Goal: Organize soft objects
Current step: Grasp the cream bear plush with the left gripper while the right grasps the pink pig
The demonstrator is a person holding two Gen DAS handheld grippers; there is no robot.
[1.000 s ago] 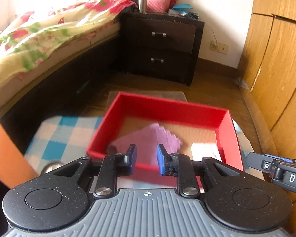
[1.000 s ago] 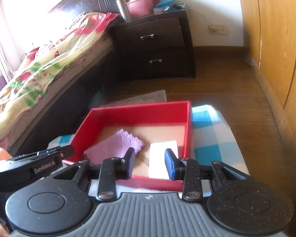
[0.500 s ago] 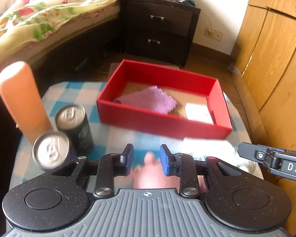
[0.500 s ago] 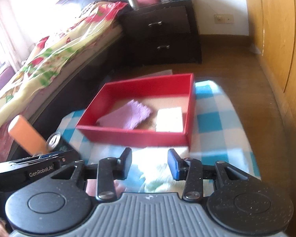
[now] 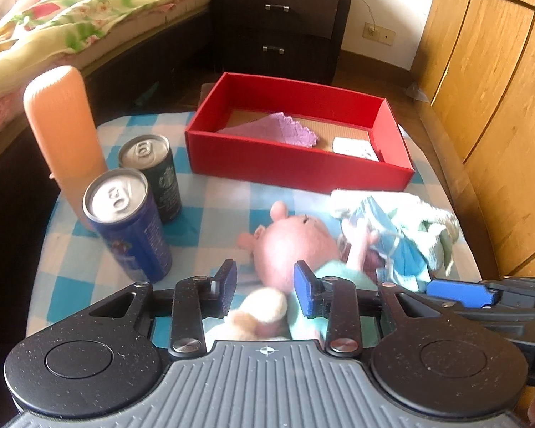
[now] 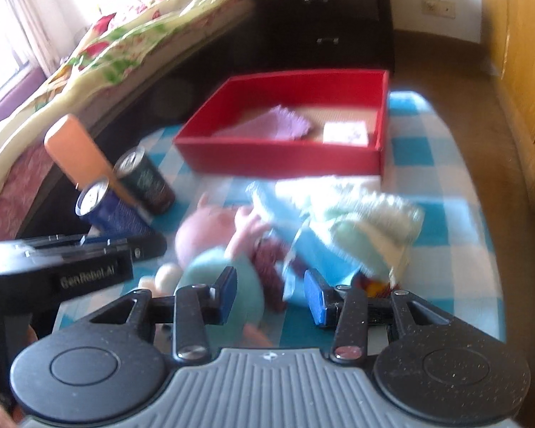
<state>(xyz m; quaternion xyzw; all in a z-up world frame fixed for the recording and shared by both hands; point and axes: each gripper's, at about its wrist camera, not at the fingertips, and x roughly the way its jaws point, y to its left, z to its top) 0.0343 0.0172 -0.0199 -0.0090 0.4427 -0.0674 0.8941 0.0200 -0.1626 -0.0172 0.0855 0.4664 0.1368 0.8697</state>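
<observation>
The pink plush pig in a pale green outfit point(image 5: 296, 246) lies on the blue-and-white checked tabletop point(image 5: 210, 199), its body between my left jaws point(image 5: 265, 287), which have just been opening and stand released, not pressing it. Just to its right sits a crumpled blue and pale green cloth bundle point(image 6: 342, 228), ahead of my right jaws point(image 6: 271, 294); these look released too, though that view is blurred. Beyond both stands the red rectangular box point(image 5: 296, 164) holding a purple cloth point(image 5: 274, 132). Left of my jaws stand two drink cans point(image 5: 132, 221).
</observation>
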